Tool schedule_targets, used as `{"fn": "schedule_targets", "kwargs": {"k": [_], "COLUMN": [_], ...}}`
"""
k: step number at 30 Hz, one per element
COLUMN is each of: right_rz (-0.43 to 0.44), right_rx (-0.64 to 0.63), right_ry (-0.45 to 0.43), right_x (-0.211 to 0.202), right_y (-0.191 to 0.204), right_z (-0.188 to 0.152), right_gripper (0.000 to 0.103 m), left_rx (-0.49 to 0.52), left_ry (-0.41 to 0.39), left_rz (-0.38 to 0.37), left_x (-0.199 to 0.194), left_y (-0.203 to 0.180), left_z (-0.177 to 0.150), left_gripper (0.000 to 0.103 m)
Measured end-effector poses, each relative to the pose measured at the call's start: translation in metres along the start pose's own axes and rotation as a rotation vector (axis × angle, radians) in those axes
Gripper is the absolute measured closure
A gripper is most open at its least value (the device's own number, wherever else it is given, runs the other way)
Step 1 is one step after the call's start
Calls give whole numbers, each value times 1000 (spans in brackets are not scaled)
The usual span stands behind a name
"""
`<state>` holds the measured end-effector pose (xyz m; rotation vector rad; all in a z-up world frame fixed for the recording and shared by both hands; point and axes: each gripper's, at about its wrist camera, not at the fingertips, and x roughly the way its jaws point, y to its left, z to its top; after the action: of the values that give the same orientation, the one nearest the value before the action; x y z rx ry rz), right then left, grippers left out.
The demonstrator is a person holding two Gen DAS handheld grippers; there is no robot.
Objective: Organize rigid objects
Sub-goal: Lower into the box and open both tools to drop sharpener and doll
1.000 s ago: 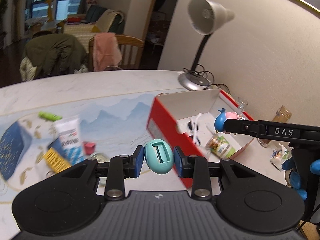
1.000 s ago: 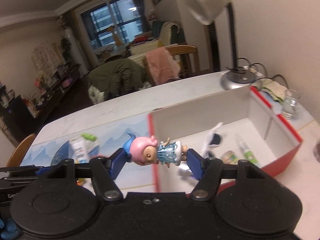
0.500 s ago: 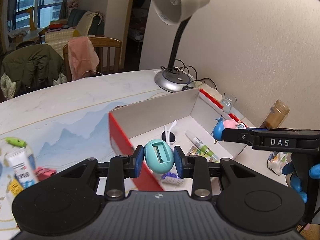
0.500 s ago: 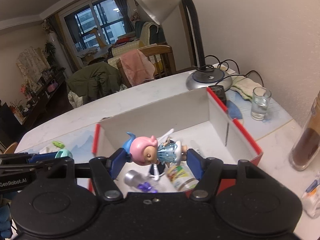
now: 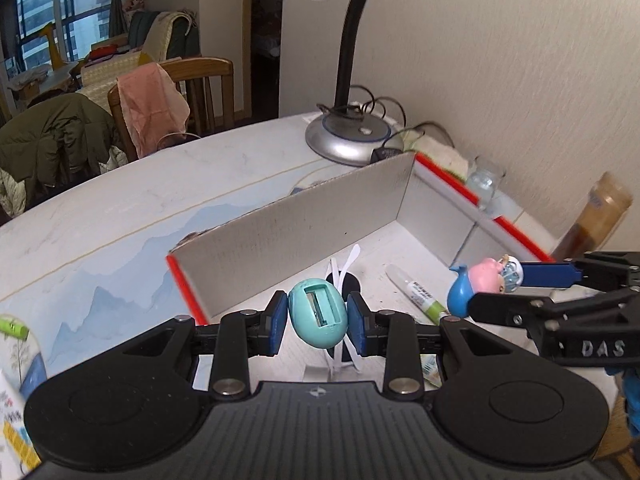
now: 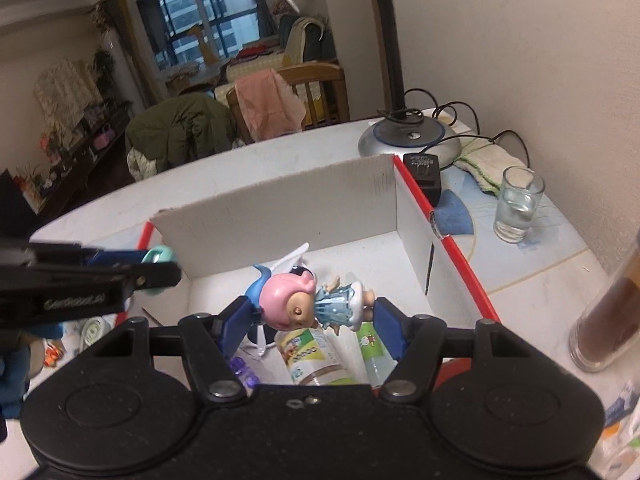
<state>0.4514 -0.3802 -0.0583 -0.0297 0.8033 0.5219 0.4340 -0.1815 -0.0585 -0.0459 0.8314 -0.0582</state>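
Note:
My left gripper [image 5: 317, 327] is shut on a teal egg-shaped toy [image 5: 316, 312], held over the left part of the red-edged cardboard box [image 5: 304, 226]. My right gripper [image 6: 310, 316] is shut on a pink-haired doll figure in a blue dress [image 6: 308, 306], lying sideways between the pads above the box [image 6: 280, 204]. In the left wrist view the doll [image 5: 484, 284] and right gripper show at the right. Inside the box lie white sunglasses [image 5: 340, 276], a glue stick [image 5: 416, 292], a small jar [image 6: 308, 356] and a purple-beaded item [image 6: 244, 372].
A desk lamp base [image 6: 408, 136] with cables and a black adapter [image 6: 424, 176] stands behind the box. A glass of water [image 6: 516, 204] and a tall brown jar [image 6: 608, 320] stand to the right. Tubes and packets [image 5: 16, 364] lie on the mat at left.
Both grippers moved with their toys from beside the box to above its inside. The box and lamp now look nearer and more central; grips unchanged.

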Motion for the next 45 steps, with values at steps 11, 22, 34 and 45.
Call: {"fn": "schedule_targets", "kwargs": {"k": [11, 22, 34, 45], "right_rz": [-13, -33, -20, -8], "right_rx": [-101, -189, -144, -121], "right_ry": [87, 140, 167, 190], "right_x": [38, 60, 70, 73], "right_y": [-7, -5, -11, -14], "right_z": [3, 0, 10, 9], "right_gripper": [37, 37, 37, 37], "left_rx": [76, 188, 216, 166], "left_ry": [131, 298, 445, 405], "left_rz": [80, 135, 123, 105], "left_x": [64, 113, 134, 124], "left_y": [-7, -19, -20, -15], "left_z": [19, 14, 11, 14], "left_gripper": [71, 71, 71, 64]}}
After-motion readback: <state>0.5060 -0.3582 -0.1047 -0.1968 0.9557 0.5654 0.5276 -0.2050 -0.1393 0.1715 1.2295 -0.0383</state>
